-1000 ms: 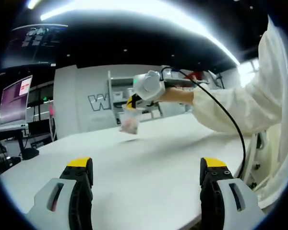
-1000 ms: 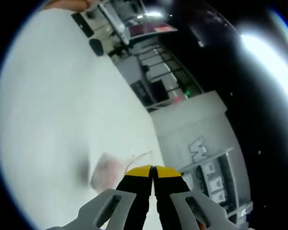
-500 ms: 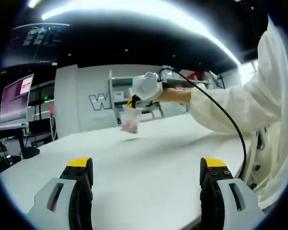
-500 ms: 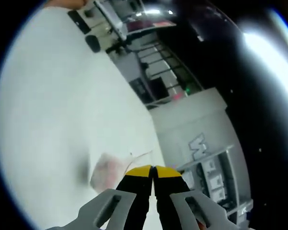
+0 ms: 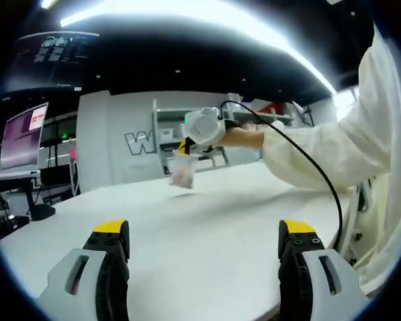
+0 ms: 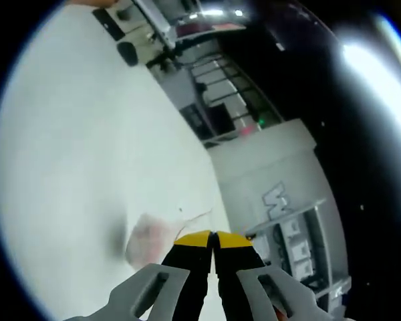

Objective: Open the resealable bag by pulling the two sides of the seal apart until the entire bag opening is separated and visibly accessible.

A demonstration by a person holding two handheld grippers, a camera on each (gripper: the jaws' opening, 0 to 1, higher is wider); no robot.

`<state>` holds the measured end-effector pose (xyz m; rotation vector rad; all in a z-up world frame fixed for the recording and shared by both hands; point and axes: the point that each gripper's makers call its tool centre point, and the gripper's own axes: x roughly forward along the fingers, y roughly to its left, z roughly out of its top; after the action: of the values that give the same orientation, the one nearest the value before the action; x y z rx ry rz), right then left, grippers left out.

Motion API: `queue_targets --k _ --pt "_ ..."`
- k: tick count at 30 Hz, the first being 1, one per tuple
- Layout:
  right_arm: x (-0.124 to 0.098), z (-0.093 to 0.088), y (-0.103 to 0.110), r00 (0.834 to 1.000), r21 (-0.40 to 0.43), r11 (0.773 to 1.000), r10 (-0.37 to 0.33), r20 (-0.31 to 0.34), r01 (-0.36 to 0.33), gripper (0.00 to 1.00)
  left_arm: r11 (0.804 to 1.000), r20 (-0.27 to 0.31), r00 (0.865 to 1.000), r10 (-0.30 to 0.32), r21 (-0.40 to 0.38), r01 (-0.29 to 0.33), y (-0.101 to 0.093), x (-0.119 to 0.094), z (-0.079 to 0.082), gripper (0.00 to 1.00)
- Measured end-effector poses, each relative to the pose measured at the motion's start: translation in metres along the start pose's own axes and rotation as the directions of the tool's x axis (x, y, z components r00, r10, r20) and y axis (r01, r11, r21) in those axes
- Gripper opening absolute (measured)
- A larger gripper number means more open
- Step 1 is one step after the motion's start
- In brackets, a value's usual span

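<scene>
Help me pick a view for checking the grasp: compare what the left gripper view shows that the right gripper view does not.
Left gripper view: its own open left hand-held gripper low over the white table, the right hand-held gripper from outside, with its cable, a cream sleeve and a monitor.

Right gripper view: the right hand-held gripper up close, yellow tips shut on the bag's top edge.

Both: the small clear bag hanging above the table, and the lettered wall behind.

Overhead strip glare, dark ceiling, edges warped.
</scene>
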<state>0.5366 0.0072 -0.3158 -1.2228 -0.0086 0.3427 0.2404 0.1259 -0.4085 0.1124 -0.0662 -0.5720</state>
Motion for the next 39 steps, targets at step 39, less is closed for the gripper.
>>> queue_targets --k 39 --pt "0.049 -0.046 -0.008 0.989 0.059 0.998 0.011 -0.149 -0.002 0.00 1.000 0.006 1.000 -0.006 -0.017 0.006 0.002 0.001 0.003 0.91"
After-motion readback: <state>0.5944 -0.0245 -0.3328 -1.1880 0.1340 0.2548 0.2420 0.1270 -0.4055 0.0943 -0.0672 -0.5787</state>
